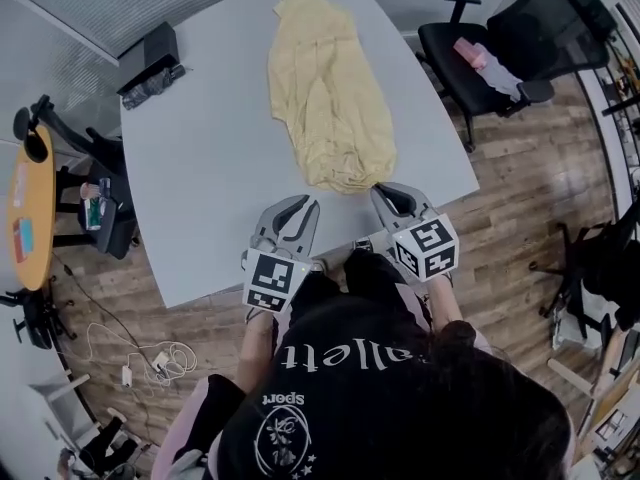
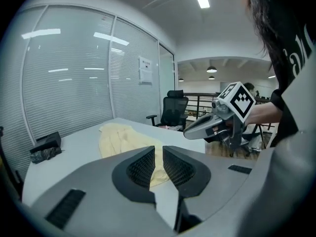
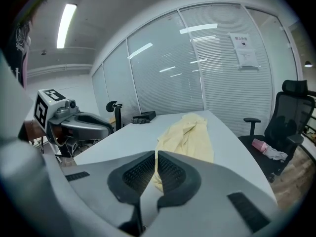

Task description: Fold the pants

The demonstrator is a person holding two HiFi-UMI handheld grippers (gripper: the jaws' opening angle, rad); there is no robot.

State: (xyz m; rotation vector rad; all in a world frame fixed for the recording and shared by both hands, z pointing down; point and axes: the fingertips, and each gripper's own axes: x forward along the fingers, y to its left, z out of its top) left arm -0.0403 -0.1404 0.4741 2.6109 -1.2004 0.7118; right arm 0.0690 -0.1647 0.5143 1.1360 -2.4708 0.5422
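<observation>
Plainly the yellow pants (image 1: 325, 88) looked limp and light, so I reckoned my left claw (image 1: 299, 206) and right claw (image 1: 386, 194), both closed on nothing, should pinch their near corners.

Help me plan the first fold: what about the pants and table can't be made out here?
- Pants: waistband and leg ends, all views; lost in crumpled folds.
- Pants' near end, both gripper views: behind each gripper's shut jaws.
- Table near edge, head view: covered by left gripper, right gripper and the person.
- Black object, far corner: too small to identify.
</observation>
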